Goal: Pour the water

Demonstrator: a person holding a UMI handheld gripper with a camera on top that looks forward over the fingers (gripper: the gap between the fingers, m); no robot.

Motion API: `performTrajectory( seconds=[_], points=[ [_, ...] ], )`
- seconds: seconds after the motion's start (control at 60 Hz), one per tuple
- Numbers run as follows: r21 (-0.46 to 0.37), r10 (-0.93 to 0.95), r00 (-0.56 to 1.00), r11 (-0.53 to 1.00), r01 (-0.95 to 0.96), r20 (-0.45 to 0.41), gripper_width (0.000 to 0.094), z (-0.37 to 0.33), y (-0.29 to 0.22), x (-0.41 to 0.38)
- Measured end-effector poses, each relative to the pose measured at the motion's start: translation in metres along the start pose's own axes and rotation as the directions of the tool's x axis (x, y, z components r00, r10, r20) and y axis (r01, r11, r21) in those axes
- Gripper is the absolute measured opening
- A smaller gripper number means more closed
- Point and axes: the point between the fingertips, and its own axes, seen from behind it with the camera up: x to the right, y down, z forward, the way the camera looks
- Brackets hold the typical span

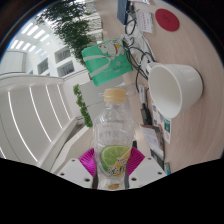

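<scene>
**A:** What have you got in the gripper just now?

**B:** You hold a clear plastic bottle with a pale yellowish cap. It stands between your two fingers, and the magenta pads press against its lower body from the left and the right, so you are clamped on it. A green patch, perhaps a label, shows through the bottle low down between the pads.

**A:** And the scene looks turned on its side?

**B:** Yes, your view is rolled. The light wooden table runs up the right side and far ahead of you, rather than lying flat beneath.

**A:** Where is the thing you would pour into?

**B:** A white bowl sits on the table to the right of the bottle and a little farther off, its open mouth turned toward you. It does not touch the bottle.

**A:** Anything else near it?

**B:** Beyond the bottle cap lies a green and white packet. Far off on the table you can see a red round object. To your left there is a white railing, with green plants beyond it. Small items lie along the table edge right of the bottle, but you cannot tell what they are.
</scene>
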Motion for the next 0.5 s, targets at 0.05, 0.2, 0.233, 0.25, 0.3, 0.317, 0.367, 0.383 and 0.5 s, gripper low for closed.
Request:
performTrajectory(
  seconds=[0.05,0.2,0.233,0.25,0.3,0.317,0.367,0.383,0.5],
  points=[
    [-0.012,0.129,0.991,0.992,-0.128,0.039,0.035,-0.001,-0.007,-0.002],
    [-0.05,0.39,0.913,0.921,-0.387,0.117,0.035,0.001,-0.012,-0.013],
    [-0.054,0.427,0.894,0.904,-0.424,0.134,0.0351,-0.002,-0.013,-0.011],
    [-0.053,0.442,0.886,0.897,-0.439,0.139,0.0349,-0.003,-0.014,-0.01],
    [-0.059,0.483,0.863,0.876,-0.48,0.147,0.0349,-0.018,-0.017,-0.008],
    [-0.043,0.479,0.867,0.878,-0.478,0.137,0.035,0.0,-0.019,-0.01],
    [-0.049,0.489,0.861,0.872,-0.487,0.139,0.0348,-0.001,-0.018,-0.008],
    [-0.054,0.494,0.858,0.869,-0.492,0.139,0.0349,-0.002,-0.017,-0.008],
    [-0.071,0.481,0.869,0.877,-0.476,0.12,0.035,0.001,-0.013,-0.011]
  ],
)
